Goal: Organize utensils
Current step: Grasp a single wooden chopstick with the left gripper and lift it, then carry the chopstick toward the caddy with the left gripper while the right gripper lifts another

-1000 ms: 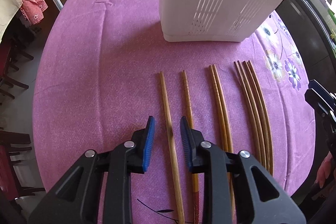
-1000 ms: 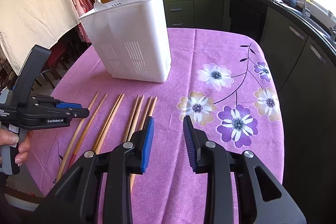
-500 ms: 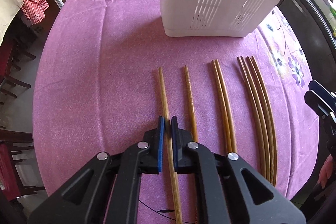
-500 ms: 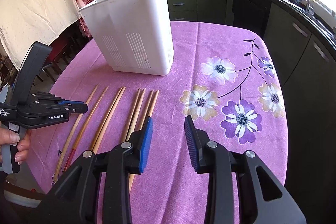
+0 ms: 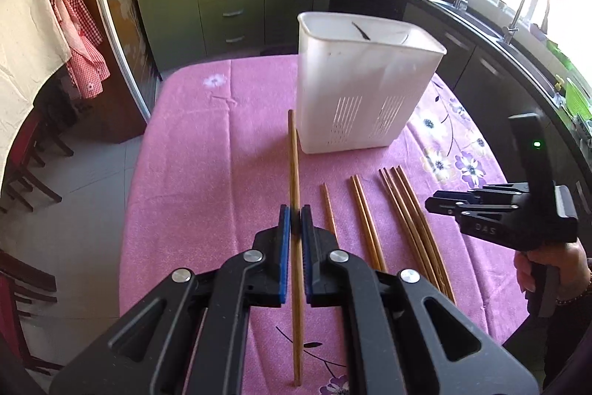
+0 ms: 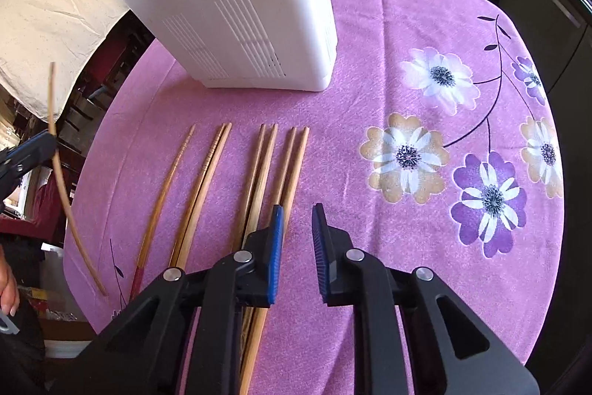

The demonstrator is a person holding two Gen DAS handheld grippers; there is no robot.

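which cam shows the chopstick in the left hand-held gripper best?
Left wrist. The held chopstick runs down frame centre, clamped between the left hand-held gripper pads, both ends visible. Right wrist catches the same stick only at the far left edge, fisheye-bent, with just the gripper's tip in frame.

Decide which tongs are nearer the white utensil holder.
Left. The left tongs, gripping a chopstick, point towards the white utensil holder; the right tongs, closing, sit lower over the chopsticks on the table.
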